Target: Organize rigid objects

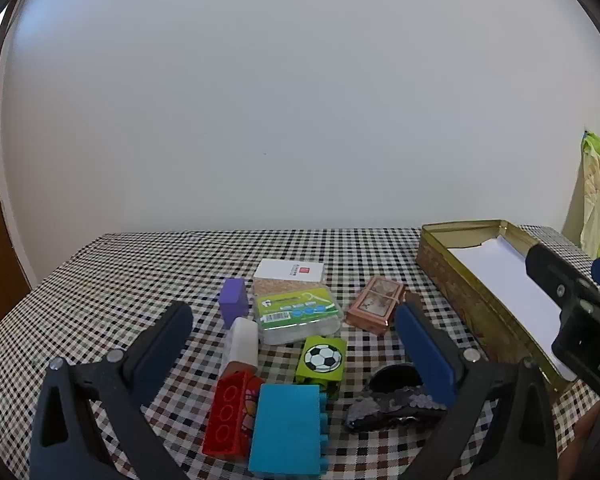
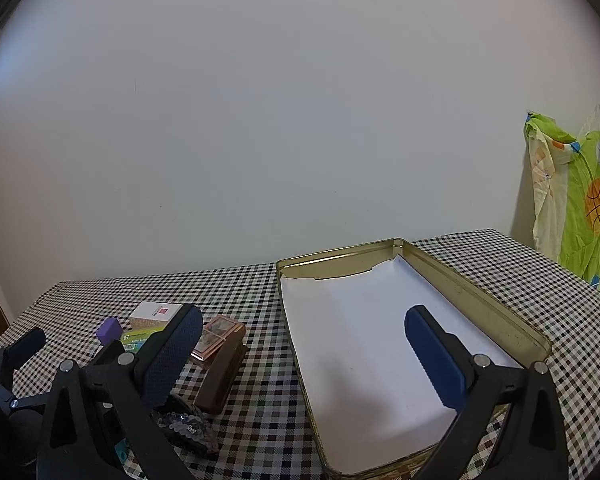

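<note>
A pile of small objects lies on the checked tablecloth: a blue brick (image 1: 286, 428), a red brick (image 1: 228, 416), a green football block (image 1: 322, 360), a purple block (image 1: 234, 304), a white bottle (image 1: 242, 344), a clear floss box (image 1: 296, 316), a white card box (image 1: 290, 270), a pink card box (image 1: 376, 304) and a sequined hair clip (image 1: 396, 404). My left gripper (image 1: 296, 340) is open and empty above the pile. My right gripper (image 2: 304, 344) is open and empty over the gold tin (image 2: 480, 312), which is lined with white paper.
The tin also shows at the right of the left wrist view (image 1: 460, 296), with the right gripper over it. A brown box (image 2: 222, 376) lies left of the tin. A green patterned bag (image 2: 576, 200) hangs at the far right. A plain wall stands behind the table.
</note>
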Available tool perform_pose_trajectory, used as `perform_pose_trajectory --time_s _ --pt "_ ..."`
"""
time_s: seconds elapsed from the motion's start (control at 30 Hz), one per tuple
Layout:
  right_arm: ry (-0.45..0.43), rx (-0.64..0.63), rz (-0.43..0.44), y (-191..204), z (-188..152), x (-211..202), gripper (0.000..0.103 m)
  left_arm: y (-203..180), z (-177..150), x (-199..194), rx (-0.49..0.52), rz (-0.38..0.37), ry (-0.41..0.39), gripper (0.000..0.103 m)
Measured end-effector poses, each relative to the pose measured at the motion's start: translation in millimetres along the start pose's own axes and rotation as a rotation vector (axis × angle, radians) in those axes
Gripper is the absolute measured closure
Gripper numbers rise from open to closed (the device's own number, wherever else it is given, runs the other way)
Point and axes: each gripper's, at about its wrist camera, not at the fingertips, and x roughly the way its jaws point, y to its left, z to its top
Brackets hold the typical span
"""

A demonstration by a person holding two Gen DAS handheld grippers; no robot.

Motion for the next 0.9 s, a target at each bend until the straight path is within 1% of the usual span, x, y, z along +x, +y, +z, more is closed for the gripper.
perform_pose_trajectory --time_s 0.13,0.37,0.73,0.9 --pt "0.002 0.000 0.004 -1 0 -1 0.000 3 -1 -1 -0.016 0.014 -0.005 0.000" --pt "0.011 -0.007 0.002 2 -1 1 0.000 4 -3 -2 -0.018 0.016 -0.004 0.000" --pt "0.020 -0.017 0.004 5 0 3 0.001 7 -4 -1 -0.020 0.015 0.012 0.000" --pt "0.020 -0.030 0.009 8 -1 1 0.001 15 -6 -3 -0.024 0.028 0.026 0.000"
